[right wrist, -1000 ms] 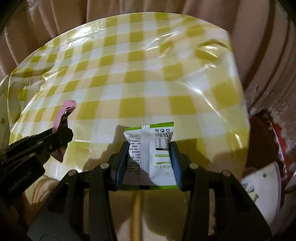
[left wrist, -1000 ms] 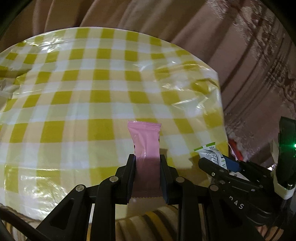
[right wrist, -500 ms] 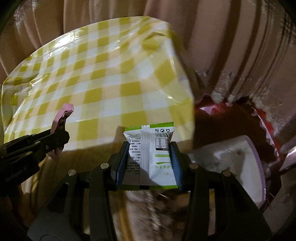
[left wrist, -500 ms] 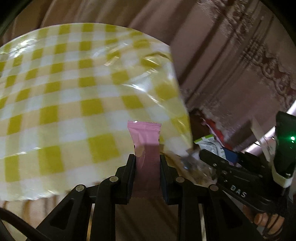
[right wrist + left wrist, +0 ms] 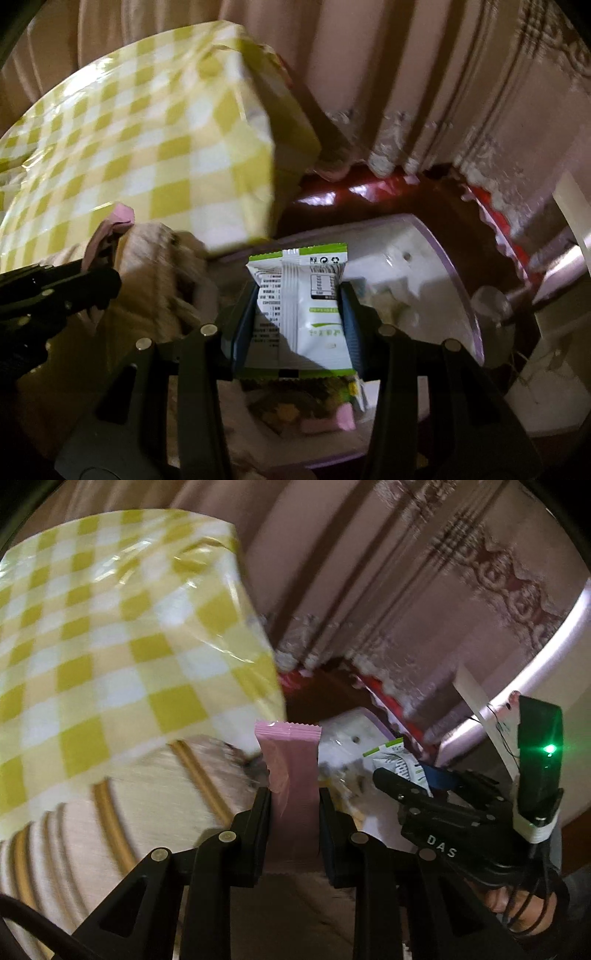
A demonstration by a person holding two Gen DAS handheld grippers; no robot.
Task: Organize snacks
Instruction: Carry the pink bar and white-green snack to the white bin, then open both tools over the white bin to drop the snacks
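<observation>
From my left wrist camera, my left gripper (image 5: 290, 797) sits at bottom centre, clenched on a pink snack packet (image 5: 290, 760). The packet stands upright between the jaws, long axis running up the frame, crimped end pointing at the top. A yellow-and-white checked tablecloth (image 5: 110, 646) fills the upper left, its corner hanging just left of the packet. Past the packet, at centre right, lies a white bin (image 5: 354, 727), partly blocked by it. My right gripper (image 5: 399, 771) reaches in from the lower right, carrying a green-and-white snack packet (image 5: 395, 760). Brownish curtains (image 5: 369, 572) cover the upper right.

From my right wrist camera, my right gripper (image 5: 297, 314) at bottom centre is clamped on the green-and-white snack packet (image 5: 299, 295), printed back facing the lens, long axis vertical, green edge uppermost. The white bin (image 5: 436, 258) with its lilac rim opens behind and below it; pink packets (image 5: 325, 421) lie inside, blurred. The tablecloth (image 5: 147, 147) occupies the upper left. At the left edge, the left gripper's dark jaws hold the pink packet (image 5: 118, 218). Curtains (image 5: 406, 74) hang at the top right.
</observation>
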